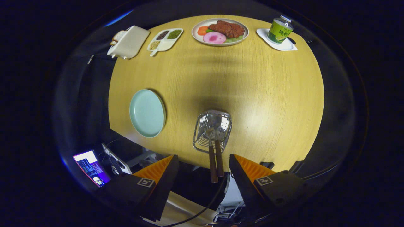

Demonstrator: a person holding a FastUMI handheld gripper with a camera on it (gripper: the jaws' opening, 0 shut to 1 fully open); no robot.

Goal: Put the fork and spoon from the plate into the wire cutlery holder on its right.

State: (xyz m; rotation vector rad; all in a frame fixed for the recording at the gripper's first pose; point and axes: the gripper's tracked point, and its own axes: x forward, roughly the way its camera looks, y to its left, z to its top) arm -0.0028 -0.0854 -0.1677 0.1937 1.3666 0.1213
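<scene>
Already the two brown-handled utensils, the fork (210, 157) and the spoon (219, 151), stand side by side in the silver wire cutlery holder (212, 130), handles leaning out toward the tool (203, 164). The tool's fingers are spread wide and grip nothing; the handles show in the gap between them, touching neither. The round pale-green plate (147, 113) to the holder's left lies bare, so the job looks finished. To end it well, I would lift straight back and keep the fingers clear of those handles, since a nudge could tip the light holder. The round light-wood tabletop (268, 94) also carries a plate of food (220, 31), a green can (279, 30) on a white coaster, a divided white dish of beans (164, 40) and a white toaster (128, 42) at its far rim. Dark booth surrounds it.
</scene>
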